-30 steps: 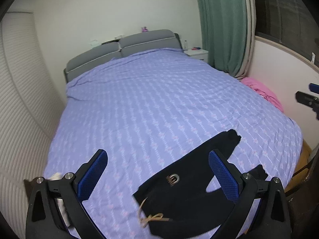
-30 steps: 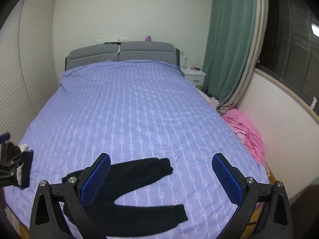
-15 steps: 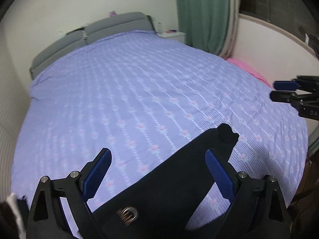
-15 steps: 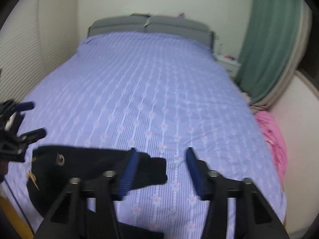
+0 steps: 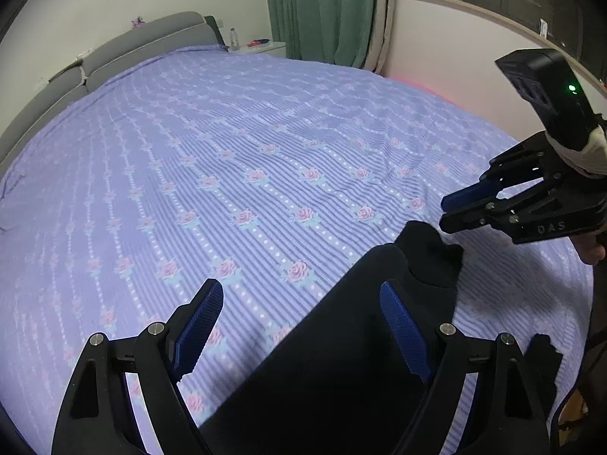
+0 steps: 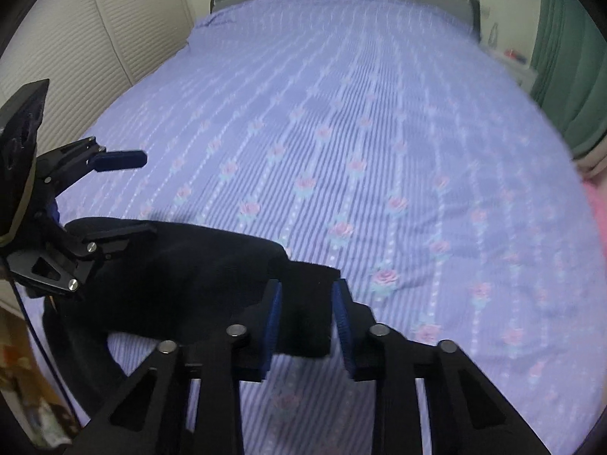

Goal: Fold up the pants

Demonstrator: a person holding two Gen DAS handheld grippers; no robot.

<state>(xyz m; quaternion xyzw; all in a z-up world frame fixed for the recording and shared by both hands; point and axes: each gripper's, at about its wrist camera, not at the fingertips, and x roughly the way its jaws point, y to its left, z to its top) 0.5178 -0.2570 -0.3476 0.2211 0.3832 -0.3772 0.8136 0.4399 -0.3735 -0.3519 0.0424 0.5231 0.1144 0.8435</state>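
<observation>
Black pants (image 5: 322, 371) lie on the near part of the bed, one leg stretching away to its cuff (image 5: 428, 250). My left gripper (image 5: 303, 322) hovers over that leg near the waist end. Its jaws are wide and closing, the cloth lies below them, and the pads are not pressing on it. My right gripper (image 6: 306, 314) hangs over the cuff (image 6: 303, 299) with its jaws narrow and closing. The cuff shows in the gap, untouched. In the left wrist view the right gripper (image 5: 451, 208) sits just above the cuff. The left gripper (image 6: 125, 195) appears at the left edge.
The purple flowered bed cover (image 5: 265, 151) spreads wide beyond the pants. A grey headboard (image 5: 132, 49), a nightstand (image 5: 261, 47) and a green curtain (image 5: 322, 11) stand at the far end. A white slatted wardrobe (image 6: 114, 38) runs along the left, and pink cloth (image 6: 595, 204) lies at the right edge.
Both grippers have dropped toward the pants, which now fill the lower frames. The right jaws have narrowed from wide to a small gap. The left jaws have narrowed a little.
</observation>
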